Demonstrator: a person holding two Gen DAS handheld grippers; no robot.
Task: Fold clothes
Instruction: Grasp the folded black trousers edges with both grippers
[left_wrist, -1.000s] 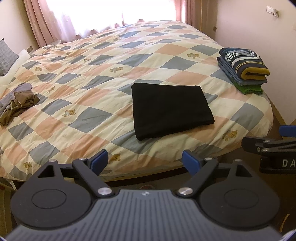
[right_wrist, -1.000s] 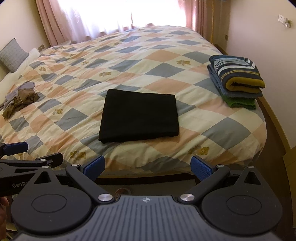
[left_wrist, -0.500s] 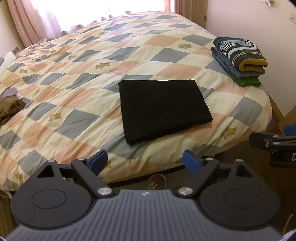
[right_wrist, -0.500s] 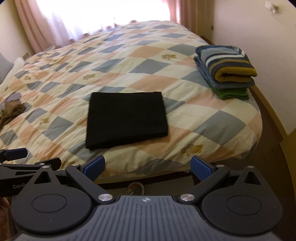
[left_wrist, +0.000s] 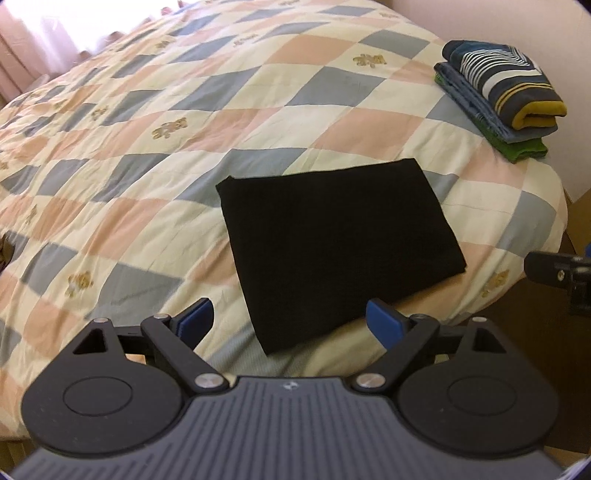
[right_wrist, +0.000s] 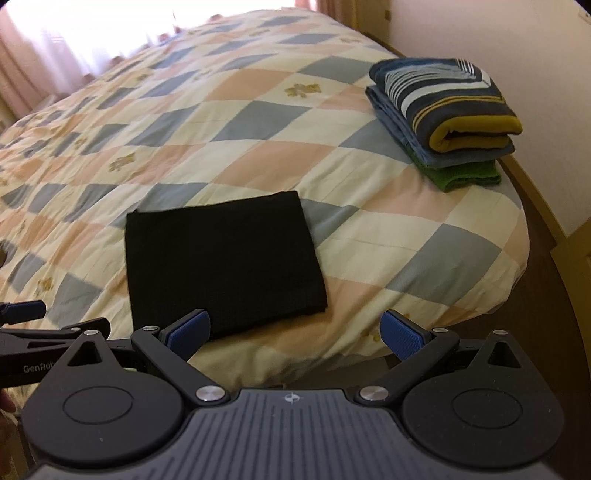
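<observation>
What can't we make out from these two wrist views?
- Dark item at the left edge, left wrist view: cut off by the frame, unidentifiable.
- Black folded garment: near edge hidden behind the right claw in the right wrist view; layers unreadable, too dark.
- Folded stack: number of pieces unclear, lower ones show only edges.
- Floor below the bed: blocked by both claw bodies.

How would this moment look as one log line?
left gripper: open, empty | right gripper: open, empty | black garment: folded on bed | folded stack: far corner
</observation>
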